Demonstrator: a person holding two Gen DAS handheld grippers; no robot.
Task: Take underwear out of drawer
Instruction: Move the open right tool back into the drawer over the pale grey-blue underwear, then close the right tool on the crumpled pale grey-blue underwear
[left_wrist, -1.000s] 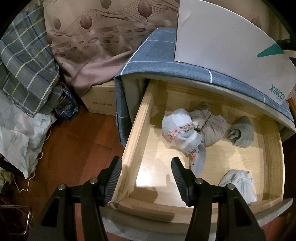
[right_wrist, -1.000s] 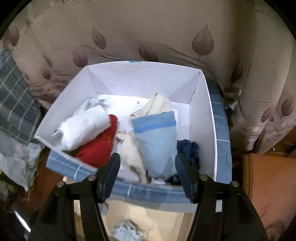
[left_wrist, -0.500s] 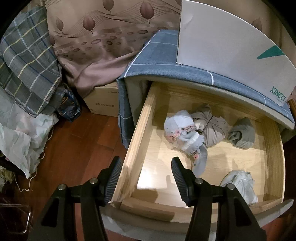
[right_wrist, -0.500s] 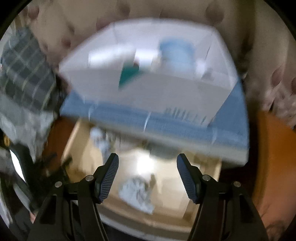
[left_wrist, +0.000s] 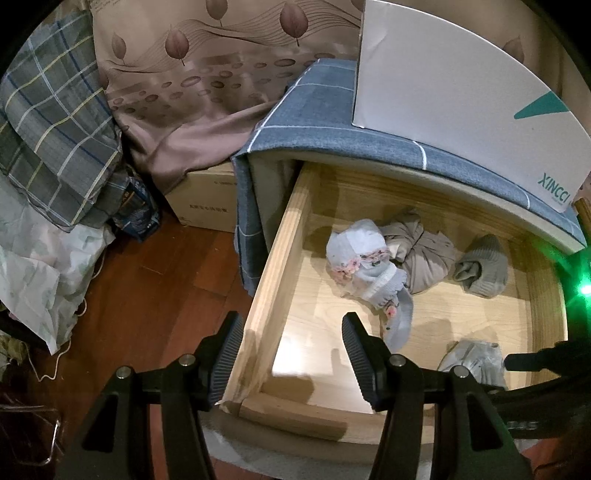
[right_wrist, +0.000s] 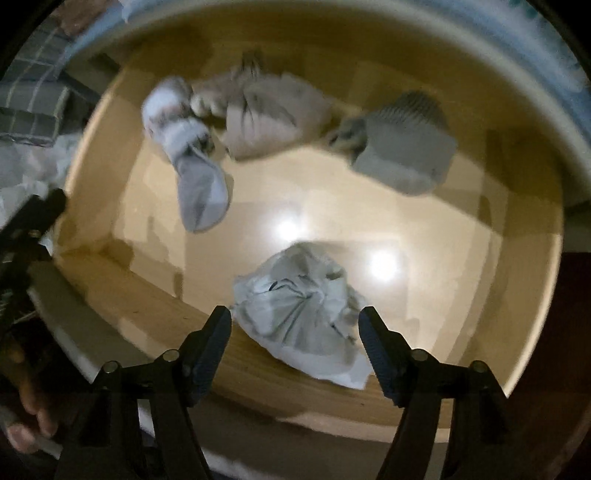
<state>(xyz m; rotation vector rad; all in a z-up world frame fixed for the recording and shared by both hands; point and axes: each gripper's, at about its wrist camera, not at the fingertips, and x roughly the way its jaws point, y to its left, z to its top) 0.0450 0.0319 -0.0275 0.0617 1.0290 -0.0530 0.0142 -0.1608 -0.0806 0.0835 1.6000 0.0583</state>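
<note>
The right gripper (right_wrist: 294, 332), jaws opening, hangs over the pale bundled underwear (right_wrist: 301, 308) lying between its fingers, ungripped, in the drawer (right_wrist: 122, 295).

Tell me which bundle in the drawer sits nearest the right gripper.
The pale grey-white knotted bundle by the drawer's front wall, between the opening right gripper jaws, untouched; the other three lie farther back.

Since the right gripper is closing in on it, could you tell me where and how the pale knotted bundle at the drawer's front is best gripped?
Grip the pale knotted bundle across its bunched middle, around the knot, coming straight down from above. It lies as a low mound on the drawer floor beside the front wall, so a side approach looks blocked. The right gripper, jaws opening, already straddles it.
</note>
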